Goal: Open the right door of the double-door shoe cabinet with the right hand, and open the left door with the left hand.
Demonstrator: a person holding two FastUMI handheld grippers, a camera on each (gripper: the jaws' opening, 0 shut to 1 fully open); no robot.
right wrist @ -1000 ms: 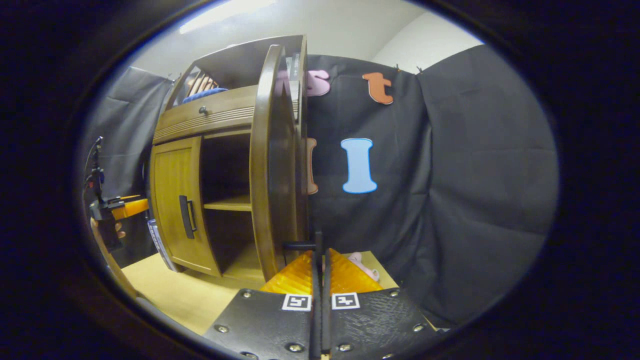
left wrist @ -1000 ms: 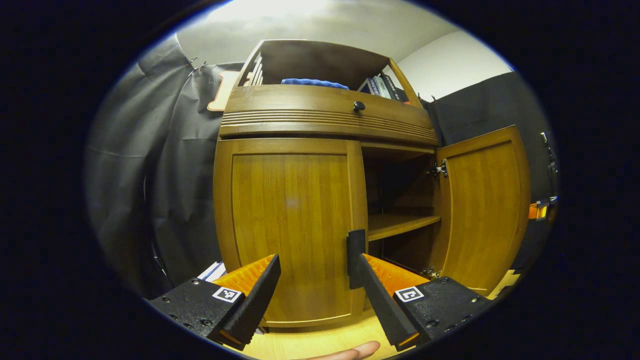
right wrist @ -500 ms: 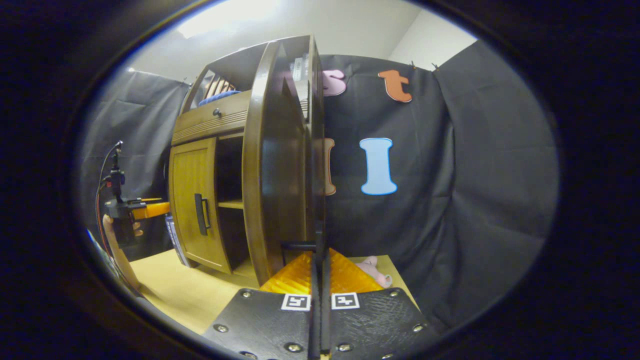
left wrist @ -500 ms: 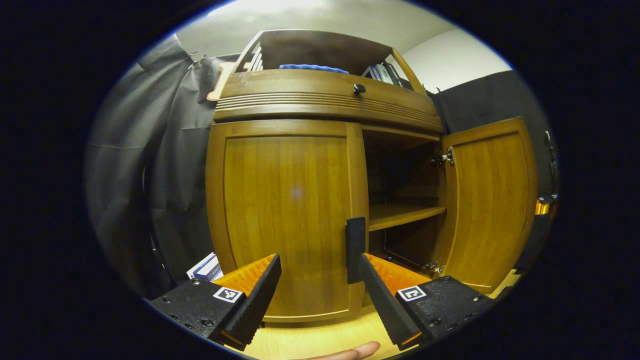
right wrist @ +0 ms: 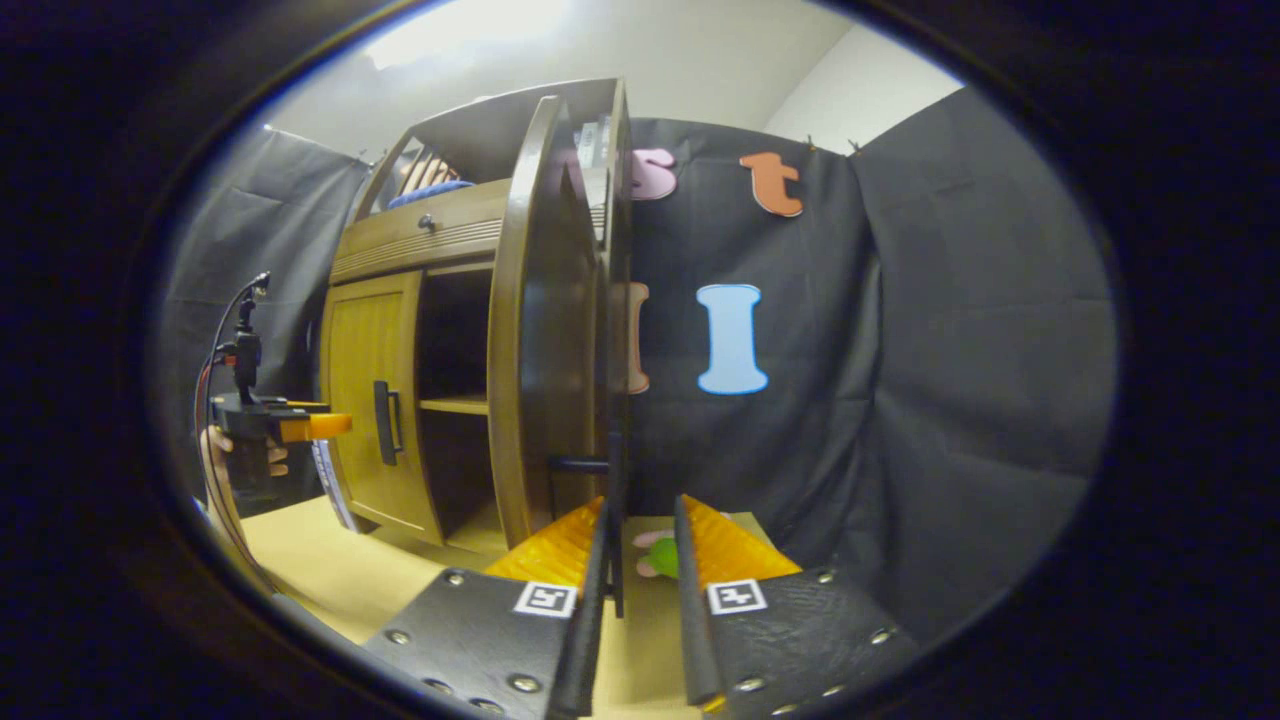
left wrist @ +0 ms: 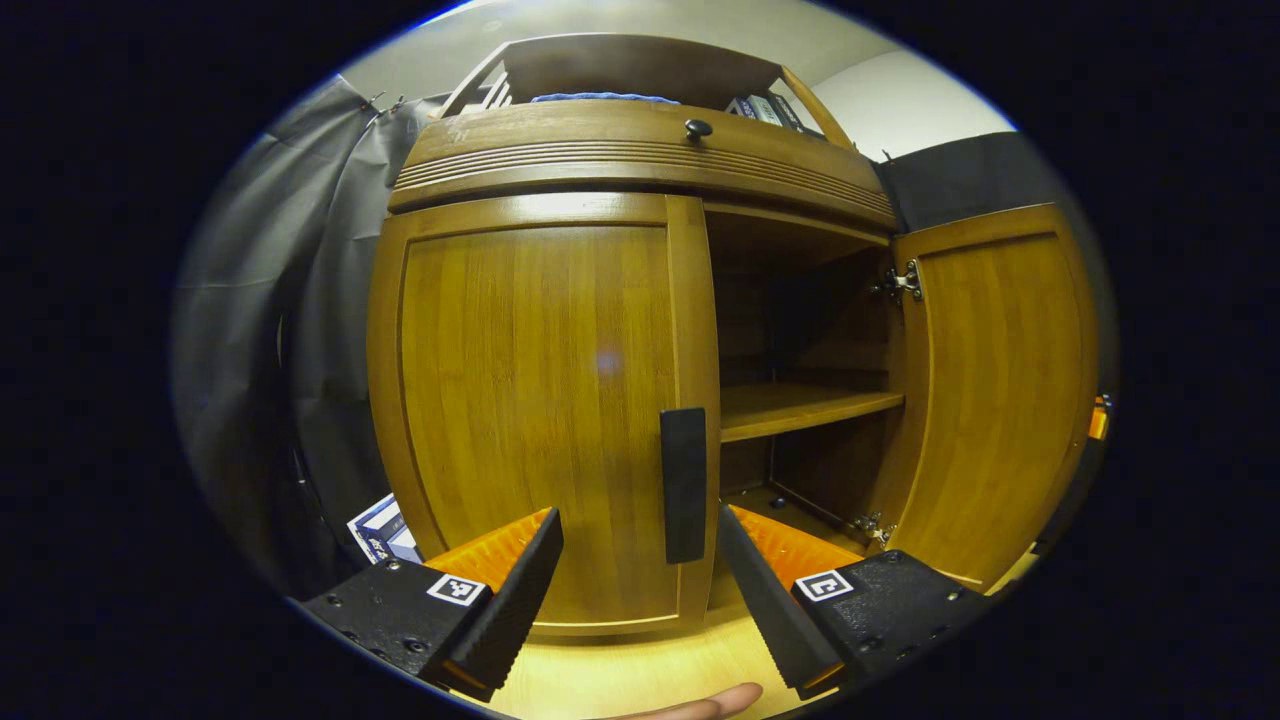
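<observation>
The wooden shoe cabinet [left wrist: 640, 160] stands close ahead in the left gripper view. Its left door [left wrist: 530, 390] is closed, with a black handle [left wrist: 684, 485] at its right edge. My left gripper [left wrist: 637, 530] is open, and the handle sits just beyond the gap between its fingers. The right door [left wrist: 1000, 380] is swung wide open. The right gripper view has that door [right wrist: 530, 330] edge-on. Its black handle [right wrist: 612, 520] stands between the parted fingers of my open right gripper [right wrist: 640, 510], close to the left finger [right wrist: 590, 590]. At far left a hand holds the left gripper [right wrist: 290, 425].
Inside the cabinet a shelf [left wrist: 800, 405] is bare. A drawer knob [left wrist: 697, 128] sits above the doors, with books and a blue cloth on top. A blue-and-white box [left wrist: 380, 525] lies left of the cabinet. A small pink and green toy [right wrist: 660, 555] rests on the wooden floor.
My right gripper has opened and let go of the right door's handle. The left gripper has moved closer to the left door, and its handle now lies between the finger lines.
</observation>
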